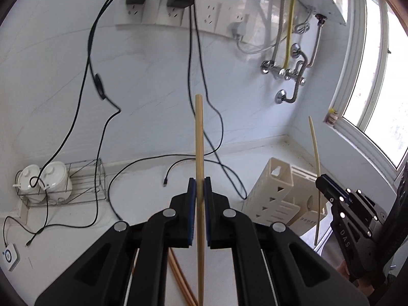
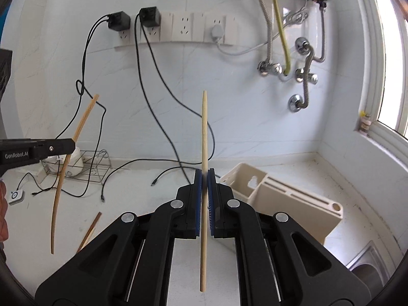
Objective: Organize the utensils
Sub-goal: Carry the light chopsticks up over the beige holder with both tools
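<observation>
Left claw (image 1: pixel 200 182): blue-padded jaws pressed together on a light wooden chopstick (image 1: pixel 199 137), which stands nearly upright between the pads, its blunt end above the jaws and its lower length running down past them. Right claw (image 2: pixel 204 173): jaws likewise pinched on a second, paler chopstick (image 2: pixel 204 127), held upright with the tapered tip on top. Both claws are raised above the white counter (image 2: pixel 142 193). In the right wrist view the left claw enters from the left edge with its chopstick crossing it; in the left wrist view the right claw shows at the right edge. A beige utensil holder (image 2: pixel 275 196) with several compartments lies tipped on the counter near the corner, beside a steel sink (image 2: pixel 367 257). Further brown chopsticks (image 2: pixel 89 232) lie on the counter below the left claw. Black cables (image 2: pixel 153 81) hang from wall sockets (image 2: pixel 183 26).
</observation>
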A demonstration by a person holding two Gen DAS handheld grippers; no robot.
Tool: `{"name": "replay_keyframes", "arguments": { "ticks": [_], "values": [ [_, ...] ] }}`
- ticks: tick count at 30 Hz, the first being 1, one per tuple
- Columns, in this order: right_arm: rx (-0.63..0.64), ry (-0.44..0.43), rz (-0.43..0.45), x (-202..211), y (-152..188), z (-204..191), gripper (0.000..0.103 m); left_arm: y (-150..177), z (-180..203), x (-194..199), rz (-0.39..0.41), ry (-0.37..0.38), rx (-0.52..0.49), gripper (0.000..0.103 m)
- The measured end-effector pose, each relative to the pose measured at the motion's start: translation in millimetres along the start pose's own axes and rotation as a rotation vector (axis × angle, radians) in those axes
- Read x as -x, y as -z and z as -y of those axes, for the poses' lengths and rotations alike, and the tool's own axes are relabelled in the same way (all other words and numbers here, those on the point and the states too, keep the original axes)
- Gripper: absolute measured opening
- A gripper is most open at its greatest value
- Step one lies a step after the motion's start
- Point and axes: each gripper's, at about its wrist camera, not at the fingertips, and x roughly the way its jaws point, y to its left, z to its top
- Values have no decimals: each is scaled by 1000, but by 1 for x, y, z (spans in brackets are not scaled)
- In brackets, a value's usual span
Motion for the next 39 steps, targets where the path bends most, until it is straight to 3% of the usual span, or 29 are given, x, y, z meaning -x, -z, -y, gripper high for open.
{"name": "replay_keyframes", "arguments": {
  "ticks": [10,21,35,39],
  "values": [
    [121,129,172,28,4,37,4,-42,72,2,203,152,-74,6],
    [148,176,319,47,2,61,4,-74,118,-18,278,254,-58,6],
    [154,193,326,21,9,87,4,-99,142,-51,347,291,-40,6],
    [140,196,314,12,12,92,4,-99,142,-73,332,286,-18,6]
  ]
}}
